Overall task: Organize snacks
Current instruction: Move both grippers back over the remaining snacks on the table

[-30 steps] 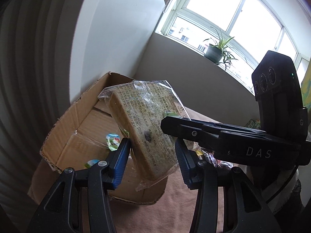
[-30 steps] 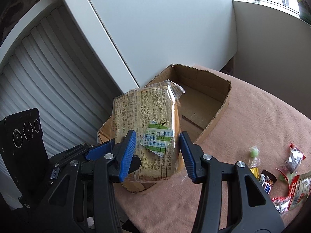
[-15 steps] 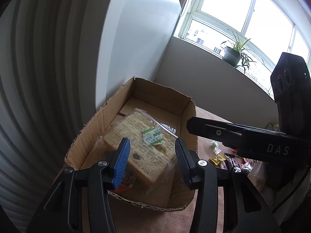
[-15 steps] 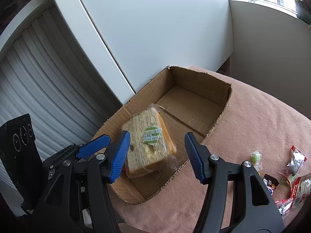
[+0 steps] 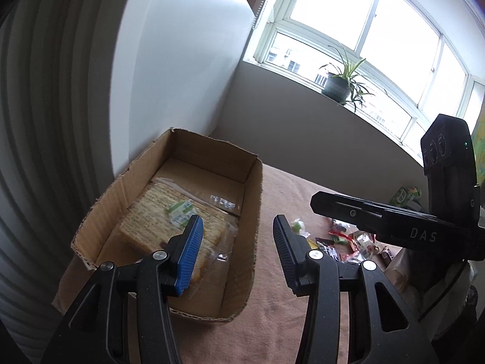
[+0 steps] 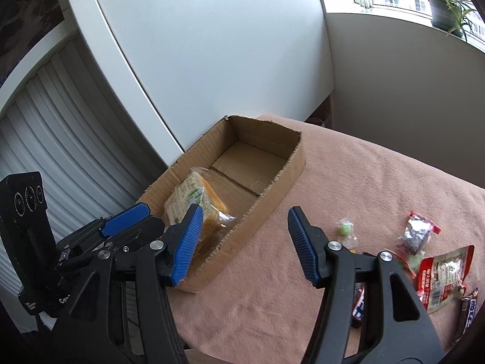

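Note:
A bagged loaf of sliced bread [image 5: 169, 221] [image 6: 191, 200] lies flat in the near half of an open cardboard box [image 5: 253, 212] [image 6: 288, 170] on a pink cloth. My left gripper [image 5: 236, 236] hovers above the box's near right wall, open, with nothing between its fingers. My right gripper [image 6: 245, 224] hangs open over the box's right wall and the cloth, also holding nothing. Loose snack packets [image 6: 436, 267] [image 5: 342, 239] lie scattered on the cloth to the right, among them a small green candy [image 6: 345, 229].
A white cabinet and a ribbed shutter stand behind and left of the box. A potted plant [image 5: 336, 85] sits on the windowsill. The pink cloth [image 6: 363, 182] ends at an edge near the bottom of the right wrist view. The far half of the box is bare.
The bread went from being held upright between both grippers to lying in the box. Both grippers let go, and the right one opened wider and drew back to the right.

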Tool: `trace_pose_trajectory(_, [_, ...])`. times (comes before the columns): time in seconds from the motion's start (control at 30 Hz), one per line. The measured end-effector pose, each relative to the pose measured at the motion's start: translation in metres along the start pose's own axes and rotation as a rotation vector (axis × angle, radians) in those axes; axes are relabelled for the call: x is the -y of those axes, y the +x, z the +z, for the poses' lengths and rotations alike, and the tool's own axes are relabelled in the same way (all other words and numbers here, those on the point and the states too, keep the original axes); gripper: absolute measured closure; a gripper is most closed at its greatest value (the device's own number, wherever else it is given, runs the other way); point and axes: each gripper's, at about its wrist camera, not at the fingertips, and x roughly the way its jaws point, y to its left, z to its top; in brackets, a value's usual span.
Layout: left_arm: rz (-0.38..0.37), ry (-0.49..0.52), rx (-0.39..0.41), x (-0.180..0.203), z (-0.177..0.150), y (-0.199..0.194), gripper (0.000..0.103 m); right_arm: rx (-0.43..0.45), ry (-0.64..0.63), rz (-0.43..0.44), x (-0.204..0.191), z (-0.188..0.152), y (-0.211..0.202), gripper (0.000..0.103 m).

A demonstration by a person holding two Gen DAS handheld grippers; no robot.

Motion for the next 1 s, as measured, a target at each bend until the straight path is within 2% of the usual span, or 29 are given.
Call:
trace_pose_trajectory(0.27, [-0.089, 0.045, -0.072, 0.036, -0.013, 0.018, 0.057, 0.056, 0.070, -0.116, 0.057, -0.027, -0.054, 0.042])
trace_pose_trajectory(0.6, [-0.167, 0.122, -0.182, 0.081, -0.037, 0.051, 0.057, 0.070, 0.186, -0.276, 0.129, -0.072, -0.110, 0.042])
trace_pose_trajectory(0.8, [-0.170, 0.167, -0.227, 0.099, -0.049, 0.068, 0.057, 0.056, 0.238, -0.365, 0.169, -0.097, -0.132, 0.042])
trace_pose_trajectory(1.0, [-0.154, 0.200, -0.234, 0.105, -0.045, 0.081, 0.057, 0.010, 0.272, -0.418, 0.199, -0.118, -0.135, 0.042])
